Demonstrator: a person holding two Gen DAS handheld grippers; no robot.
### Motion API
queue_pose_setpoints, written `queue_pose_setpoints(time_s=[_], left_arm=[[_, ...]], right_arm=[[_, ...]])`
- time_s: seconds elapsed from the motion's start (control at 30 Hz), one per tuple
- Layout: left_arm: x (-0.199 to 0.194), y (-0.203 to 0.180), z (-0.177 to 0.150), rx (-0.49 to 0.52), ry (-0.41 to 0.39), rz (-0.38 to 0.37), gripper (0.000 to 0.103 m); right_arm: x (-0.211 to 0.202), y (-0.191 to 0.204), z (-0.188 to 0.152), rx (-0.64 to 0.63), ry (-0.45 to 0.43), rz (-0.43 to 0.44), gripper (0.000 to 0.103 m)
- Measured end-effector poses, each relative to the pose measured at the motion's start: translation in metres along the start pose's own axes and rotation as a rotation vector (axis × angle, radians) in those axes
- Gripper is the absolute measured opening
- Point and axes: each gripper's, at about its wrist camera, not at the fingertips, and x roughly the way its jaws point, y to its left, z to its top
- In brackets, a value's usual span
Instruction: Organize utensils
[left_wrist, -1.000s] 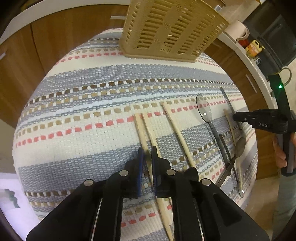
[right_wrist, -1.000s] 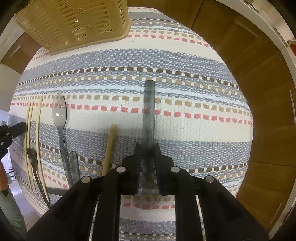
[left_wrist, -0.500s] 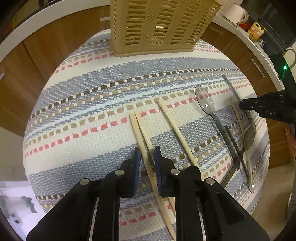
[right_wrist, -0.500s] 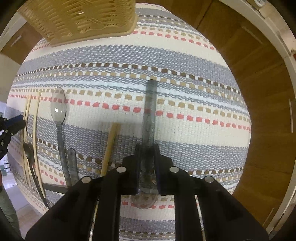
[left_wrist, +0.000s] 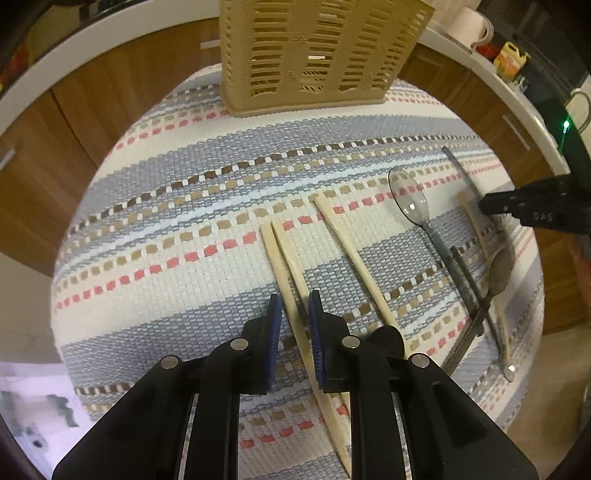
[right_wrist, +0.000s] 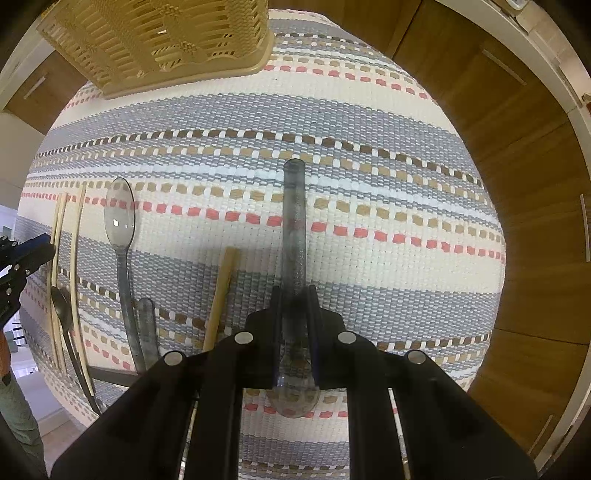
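Black two-finger grippers work a striped woven mat (right_wrist: 369, 122) spread over a table. Nearest the lens, the right gripper (right_wrist: 294, 291) pinches a smoky translucent plastic spoon (right_wrist: 294, 221) by its neck, the bowl tucked under the jaws and the handle jutting forward over the cloth. Just to its left lie a wooden stick (right_wrist: 221, 295), a clear spoon (right_wrist: 120, 225) and a dark spoon (right_wrist: 61, 306).

On the other side, the left gripper (left_wrist: 294, 310) hovers with its blue-padded fingers (left_wrist: 275, 314) spread, straddling a pair of wooden chopsticks (left_wrist: 284, 258) that lie side by side on the mat; whether the pads touch the wood cannot be told. A third chopstick (left_wrist: 351, 254) lies just to the right.

Beyond the utensils, at the mat's far edge, stands a beige slotted utensil basket (left_wrist: 314, 55), well apart from both tools. Wooden cabinets (right_wrist: 535, 184) close the background.
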Motion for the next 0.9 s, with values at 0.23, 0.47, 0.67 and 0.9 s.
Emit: queue_pose_setpoints(time_s=[0.23, 0.47, 0.67, 0.9], left_arm=[[-0.001, 0.021, -0.003, -0.048, 0.001, -0.085, 0.011], [0.004, -0.019, -0.004, 0.07, -0.014, 0.147, 0.014], [0.008, -0.028, -0.001, 0.079, -0.02, 0.204, 0.003], [-0.034, -0.001, 0.003, -0.037, -0.218, 0.003, 0.003]], right_arm=[[-0.007, 0.0, -0.013, 0.003, -0.014, 0.027, 0.011], [-0.008, 0.009, -0.015, 0.0, -0.012, -0.022, 0.011], [-0.011, 0.014, -0.02, -0.022, -0.035, -0.025, 0.01], [-0.031, 0.011, -0.038, -0.032, -0.175, 0.043, 0.01]])
